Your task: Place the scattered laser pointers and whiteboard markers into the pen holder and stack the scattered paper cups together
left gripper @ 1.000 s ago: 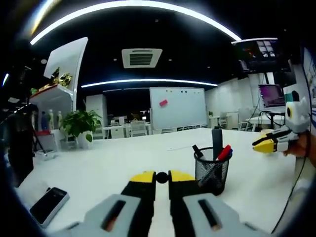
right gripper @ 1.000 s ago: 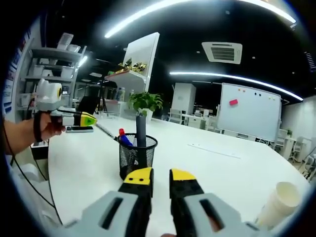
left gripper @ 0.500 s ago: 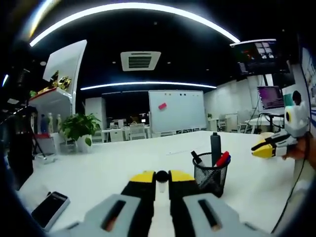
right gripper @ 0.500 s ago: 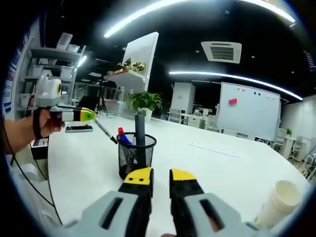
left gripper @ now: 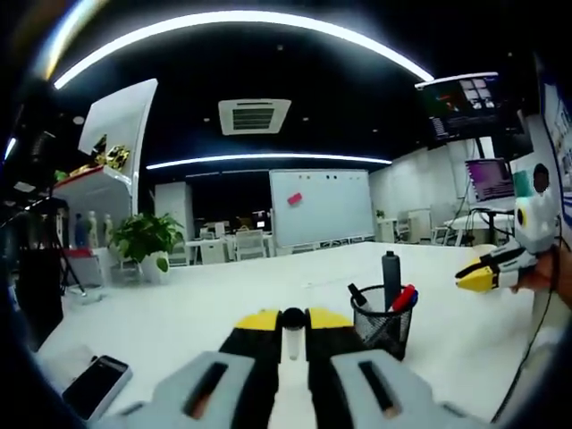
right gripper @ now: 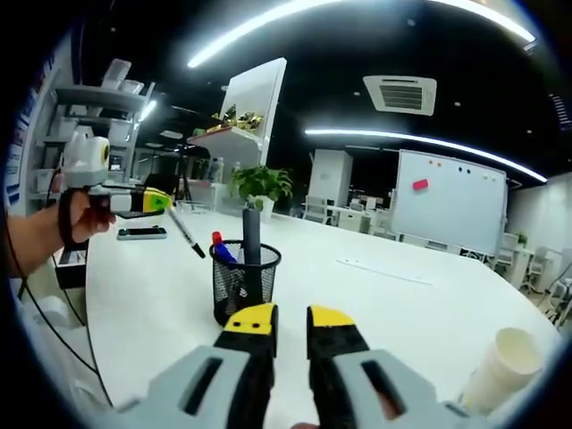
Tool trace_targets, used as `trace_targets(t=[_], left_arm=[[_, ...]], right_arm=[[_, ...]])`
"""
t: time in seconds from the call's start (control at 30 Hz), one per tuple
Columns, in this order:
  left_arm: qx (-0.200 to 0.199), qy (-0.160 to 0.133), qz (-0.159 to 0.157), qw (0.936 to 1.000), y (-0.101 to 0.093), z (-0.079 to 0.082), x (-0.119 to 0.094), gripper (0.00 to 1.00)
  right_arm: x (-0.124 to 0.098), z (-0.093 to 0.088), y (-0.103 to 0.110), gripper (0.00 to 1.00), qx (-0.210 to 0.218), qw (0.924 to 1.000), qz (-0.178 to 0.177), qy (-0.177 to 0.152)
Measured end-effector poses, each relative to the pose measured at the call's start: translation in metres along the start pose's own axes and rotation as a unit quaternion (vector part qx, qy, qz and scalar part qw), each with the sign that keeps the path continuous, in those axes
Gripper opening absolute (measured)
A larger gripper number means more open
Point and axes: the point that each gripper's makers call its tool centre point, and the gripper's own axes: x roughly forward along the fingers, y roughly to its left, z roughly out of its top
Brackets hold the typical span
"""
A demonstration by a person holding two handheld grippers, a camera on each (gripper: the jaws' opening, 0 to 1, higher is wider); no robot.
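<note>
nearly done with pens: a dark marker (right gripper: 186, 235) pinched in the left gripper (right gripper: 159, 201), up beside the pen holder (right gripper: 246, 284), not dropped in yet. holder on the white table (right gripper: 161, 313), already stuffed with red and blue markers. right gripper (right gripper: 290, 320) shut, empty. paper cups (right gripper: 505, 365) stacked near the table edge. no writing to read anywhere.

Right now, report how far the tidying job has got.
Done: the mesh pen holder already holds several pens, and the paper cups stand stacked.
In hand: the left gripper grips a dark marker held over the table beside the holder.
Left: dropping that marker in. The right gripper carries nothing, jaws nearly together.
</note>
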Motion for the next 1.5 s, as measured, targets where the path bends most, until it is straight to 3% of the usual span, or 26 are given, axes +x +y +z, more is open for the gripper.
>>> trace_targets(t=[1.0, 1.5], left_arm=[[0.005, -0.044, -0.015, 0.9989, -0.009, 0.04, 0.002, 0.12], [0.008, -0.053, -0.021, 0.9983, -0.013, 0.047, 0.004, 0.11]], right_arm=[[0.001, 0.001, -0.001, 0.14, -0.004, 1.0, 0.002, 0.002], [0.001, 0.006, -0.001, 0.14, -0.011, 0.9999, 0.004, 0.001]])
